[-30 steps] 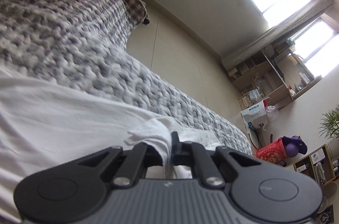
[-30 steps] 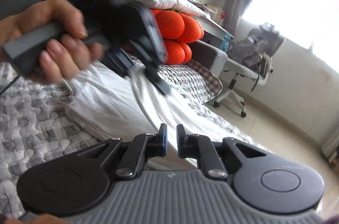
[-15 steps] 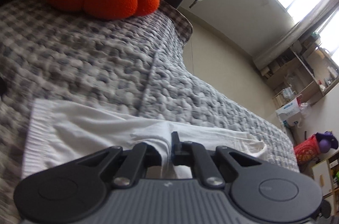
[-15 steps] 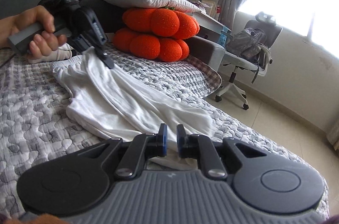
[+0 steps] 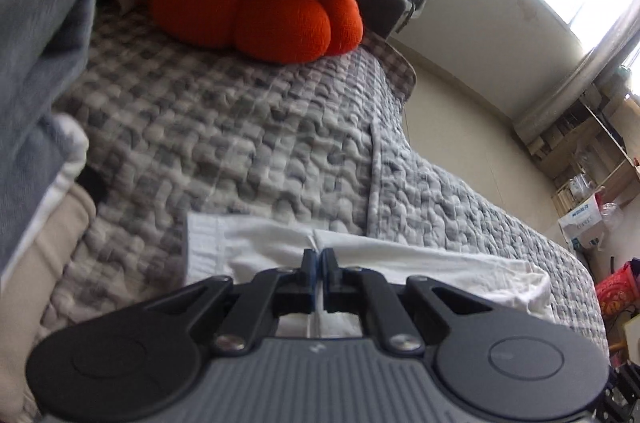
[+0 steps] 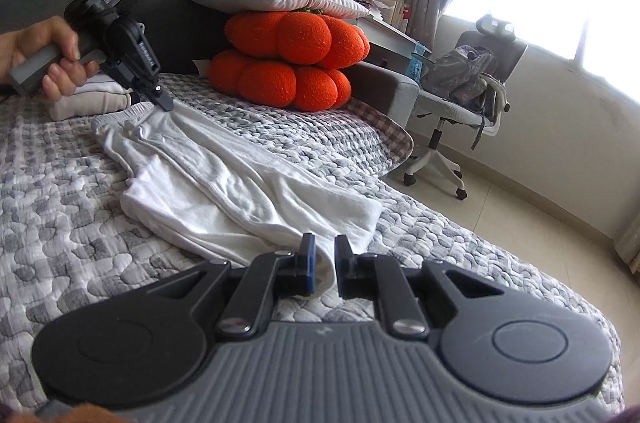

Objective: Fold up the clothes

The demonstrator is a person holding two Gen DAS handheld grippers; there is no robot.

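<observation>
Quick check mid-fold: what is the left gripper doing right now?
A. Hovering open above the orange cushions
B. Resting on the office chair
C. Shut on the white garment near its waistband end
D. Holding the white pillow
C: in the right wrist view the left gripper has its jaws closed on the white garment near the waistband end, far from the right gripper.

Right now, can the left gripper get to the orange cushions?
Probably yes. The left gripper is shut on the white pants, and only bare quilt lies between it and the orange cushions. It would likely have to let go of the pants first.
</observation>
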